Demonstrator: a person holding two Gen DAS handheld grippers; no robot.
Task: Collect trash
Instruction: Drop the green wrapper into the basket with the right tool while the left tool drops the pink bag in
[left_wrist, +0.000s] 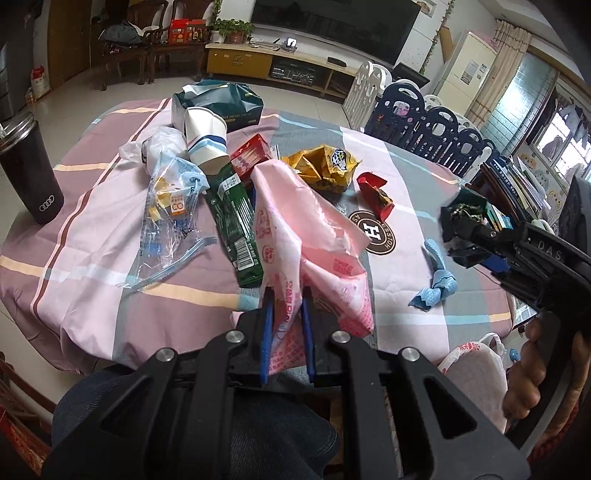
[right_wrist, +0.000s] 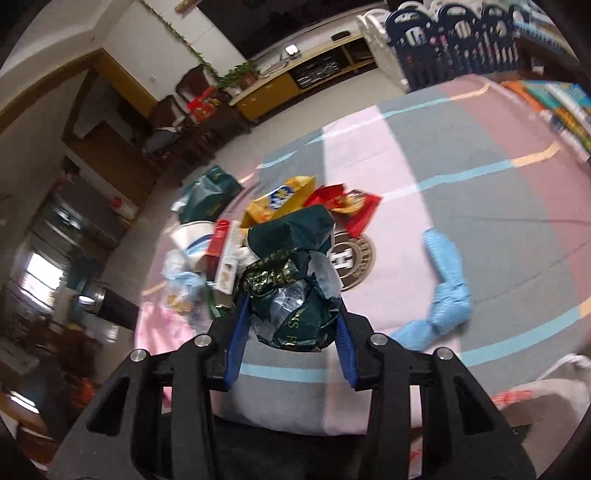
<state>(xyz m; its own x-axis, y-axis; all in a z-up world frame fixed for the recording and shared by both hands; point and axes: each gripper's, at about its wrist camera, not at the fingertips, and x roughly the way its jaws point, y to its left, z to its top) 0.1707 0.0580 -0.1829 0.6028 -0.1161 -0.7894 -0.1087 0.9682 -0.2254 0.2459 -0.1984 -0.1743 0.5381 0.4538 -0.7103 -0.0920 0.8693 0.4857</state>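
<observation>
My left gripper (left_wrist: 287, 295) is shut on a pink plastic bag (left_wrist: 306, 221) and holds it up over the near edge of the table. My right gripper (right_wrist: 291, 306) is shut on a crumpled dark green wrapper (right_wrist: 295, 295) and holds it above the tablecloth; it also shows at the right of the left wrist view (left_wrist: 465, 221). Trash lies on the table: a yellow snack bag (left_wrist: 325, 166), a red wrapper (left_wrist: 376, 192), a green carton (left_wrist: 232, 218), a red box (left_wrist: 251, 155), a paper cup (left_wrist: 207, 140), a clear plastic bag (left_wrist: 173, 206) and a knotted blue cloth (left_wrist: 436, 284).
A black tumbler (left_wrist: 29, 170) stands at the table's left edge. A dark green box (left_wrist: 221, 103) sits at the far side. Books (left_wrist: 513, 188) are stacked at the right. A second pink bag (left_wrist: 476, 369) hangs at the near right. The striped tablecloth (left_wrist: 92, 258) covers the table.
</observation>
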